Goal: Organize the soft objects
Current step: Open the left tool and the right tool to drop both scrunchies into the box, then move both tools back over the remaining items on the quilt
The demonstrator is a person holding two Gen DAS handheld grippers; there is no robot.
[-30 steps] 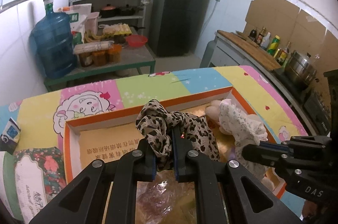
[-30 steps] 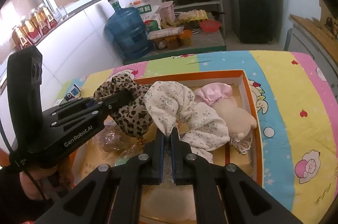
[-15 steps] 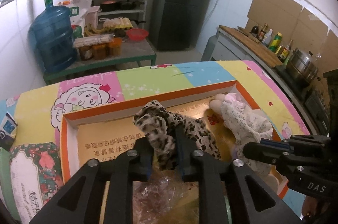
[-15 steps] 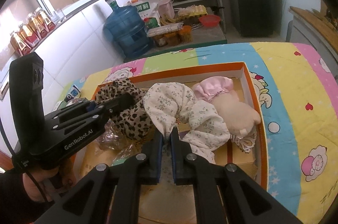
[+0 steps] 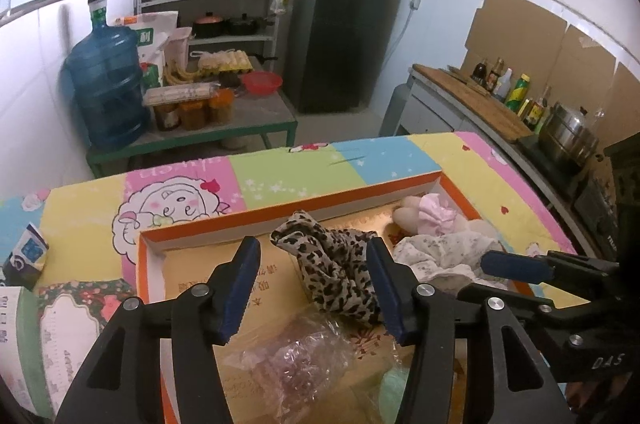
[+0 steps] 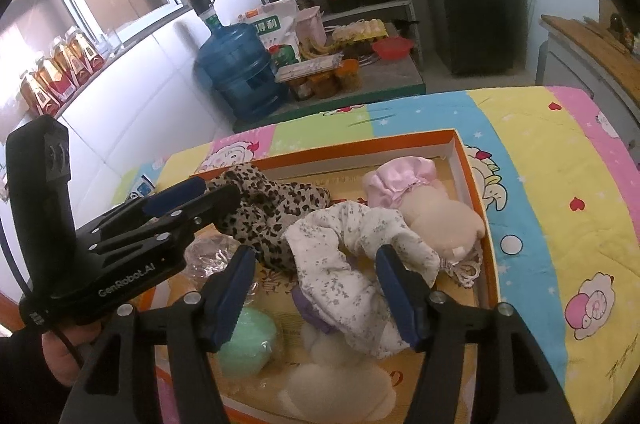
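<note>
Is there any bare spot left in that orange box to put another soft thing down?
Yes: the box floor between the left wall and the leopard scarf is bare. The right half is crowded with the flowered cloth and doll.

Two black hand-held grippers of matte plastic, built from angular linkage arms. On the left gripper (image 5: 316, 288), blue rubber pads (image 5: 240, 288) lining the inner faces of both fingers, with round silver screw heads at the linkage pivots. Same build on the right gripper (image 6: 320, 296): blue pads (image 6: 394, 298), silver screws behind them. White lettering "GenRobot.AI" along the side of the left gripper's body in the right wrist view; white letters "DAS" on the right gripper's body in the left wrist view. Tall black handle rising above the "GenRobot.AI" lettering, thin black cable trailing below it. Bare fingers (image 6: 60, 352) and dark sleeve edge just beneath that lettering.
</note>
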